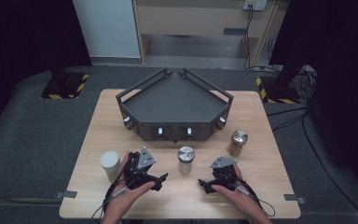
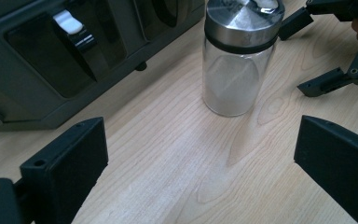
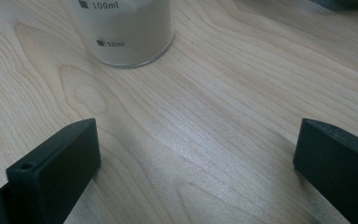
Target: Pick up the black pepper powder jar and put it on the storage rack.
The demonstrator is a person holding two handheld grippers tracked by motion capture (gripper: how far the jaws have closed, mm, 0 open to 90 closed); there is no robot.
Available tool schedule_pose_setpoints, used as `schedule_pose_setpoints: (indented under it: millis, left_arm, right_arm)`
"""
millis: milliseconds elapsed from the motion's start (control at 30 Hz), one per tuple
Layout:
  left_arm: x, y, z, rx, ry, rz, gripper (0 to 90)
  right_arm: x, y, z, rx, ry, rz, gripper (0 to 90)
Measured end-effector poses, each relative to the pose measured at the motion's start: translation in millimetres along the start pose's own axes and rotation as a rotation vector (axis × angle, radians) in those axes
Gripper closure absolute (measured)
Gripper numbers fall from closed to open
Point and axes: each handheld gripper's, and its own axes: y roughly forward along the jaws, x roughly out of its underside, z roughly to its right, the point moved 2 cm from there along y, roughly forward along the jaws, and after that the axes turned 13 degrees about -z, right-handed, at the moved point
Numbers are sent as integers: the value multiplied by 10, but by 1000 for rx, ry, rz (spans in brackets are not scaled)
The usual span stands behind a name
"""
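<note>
White cylinder [image 1: 109, 165] stands at table's [image 1: 93, 140] left edge, clear of reach. Left gripper [image 1: 161, 179] spread wide, empty, aimed at lidded glass jar [image 1: 185, 159] mid-table, near front of dark tray [image 1: 175, 105]. Right gripper [image 1: 204, 185] likewise spread, empty, flanking jar for two-sided approach. Amber jar [image 1: 237, 142] stands right. In right gripper view, jar [image 3: 123, 32] top cut off; contents unclear.

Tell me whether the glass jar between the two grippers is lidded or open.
Lidded. The glass jar stands upright on the table with a metal lid seated on top, a black band beneath it; the high view shows the same cap.
</note>
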Motion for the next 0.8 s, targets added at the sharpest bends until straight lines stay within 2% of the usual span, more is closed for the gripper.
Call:
schedule_pose_setpoints:
  millis: [567, 733, 800]
  left_arm:
    - [-95, -146, -47, 1, 18, -10, 16]
    - [-100, -192, -59, -1, 12, 0, 15]
    - [-99, -207, -61, -5, -4, -3, 15]
  right_arm:
    - [1, -1, -7, 2, 3, 0, 6]
    - [1, -1, -7, 2, 3, 0, 6]
    - [0, -1, -7, 2, 3, 0, 6]
